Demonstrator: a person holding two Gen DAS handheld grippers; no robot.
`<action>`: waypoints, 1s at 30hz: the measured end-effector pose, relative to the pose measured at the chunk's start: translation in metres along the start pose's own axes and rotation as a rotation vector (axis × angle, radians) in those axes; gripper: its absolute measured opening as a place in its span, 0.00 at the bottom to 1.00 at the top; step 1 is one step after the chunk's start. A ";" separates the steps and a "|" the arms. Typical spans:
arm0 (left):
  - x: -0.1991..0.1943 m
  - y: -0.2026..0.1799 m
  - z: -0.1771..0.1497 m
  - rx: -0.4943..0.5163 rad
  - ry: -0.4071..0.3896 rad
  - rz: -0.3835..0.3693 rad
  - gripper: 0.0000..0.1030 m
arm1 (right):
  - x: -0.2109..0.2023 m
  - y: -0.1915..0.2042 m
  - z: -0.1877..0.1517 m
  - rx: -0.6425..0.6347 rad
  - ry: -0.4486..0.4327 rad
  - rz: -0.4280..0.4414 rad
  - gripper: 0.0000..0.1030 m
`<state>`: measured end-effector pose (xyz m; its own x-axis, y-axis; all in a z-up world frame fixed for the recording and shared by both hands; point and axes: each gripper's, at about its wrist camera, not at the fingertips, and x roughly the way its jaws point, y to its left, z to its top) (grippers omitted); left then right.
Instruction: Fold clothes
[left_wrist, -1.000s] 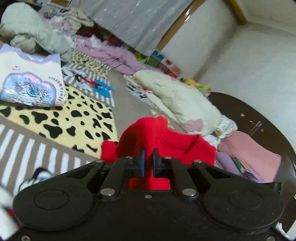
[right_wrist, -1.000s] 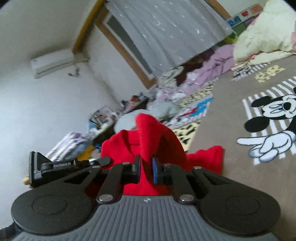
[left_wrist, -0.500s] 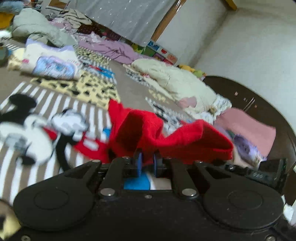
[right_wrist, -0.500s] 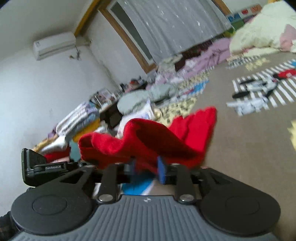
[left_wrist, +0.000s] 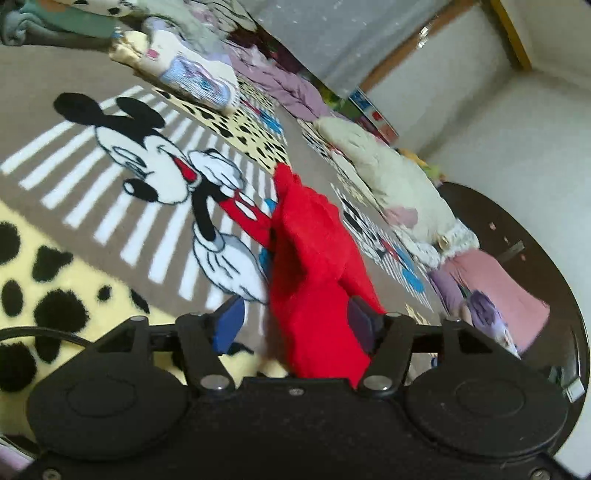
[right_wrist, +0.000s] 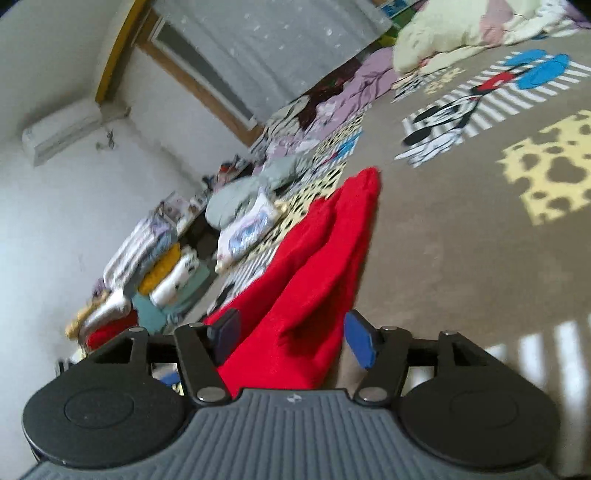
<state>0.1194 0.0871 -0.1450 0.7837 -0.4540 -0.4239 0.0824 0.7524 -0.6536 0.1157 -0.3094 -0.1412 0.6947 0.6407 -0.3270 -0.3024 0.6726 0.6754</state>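
- The left claw stands with its blue pads spread wide; the red garment lies between them, brushing the right-side pad but not pinched.
- The right claw is likewise parted, its pads clear of the cloth that runs through the gap.
- Judged from this, both claws have let go so that the garment can settle on the carpet as laid; a wide opening keeps the pads from dragging the cloth as they pull away.
- The red garment is a thick, soft knit, plain bright red, gathered into a long narrow strip with ridged folds along its length, one end tapering away from the claws.
- It rests on the brown cartoon-mouse carpet, over the striped print, well apart from the other clothes.
- Farther out, a folded stack sits by the wall and loose laundry heaps beyond; I would guess the red piece is only part-folded.
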 end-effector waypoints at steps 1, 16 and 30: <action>0.003 -0.001 -0.001 -0.002 -0.006 0.009 0.60 | 0.008 0.007 -0.004 -0.032 0.014 -0.015 0.64; 0.034 -0.040 -0.039 0.227 0.125 0.181 0.06 | 0.037 0.033 -0.039 -0.357 0.182 -0.351 0.10; 0.000 -0.044 0.022 0.161 -0.031 0.039 0.72 | 0.018 -0.012 0.014 -0.088 -0.017 -0.142 0.57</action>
<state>0.1297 0.0647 -0.1025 0.8069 -0.4099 -0.4253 0.1472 0.8368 -0.5273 0.1406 -0.3116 -0.1464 0.7452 0.5313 -0.4031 -0.2559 0.7859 0.5629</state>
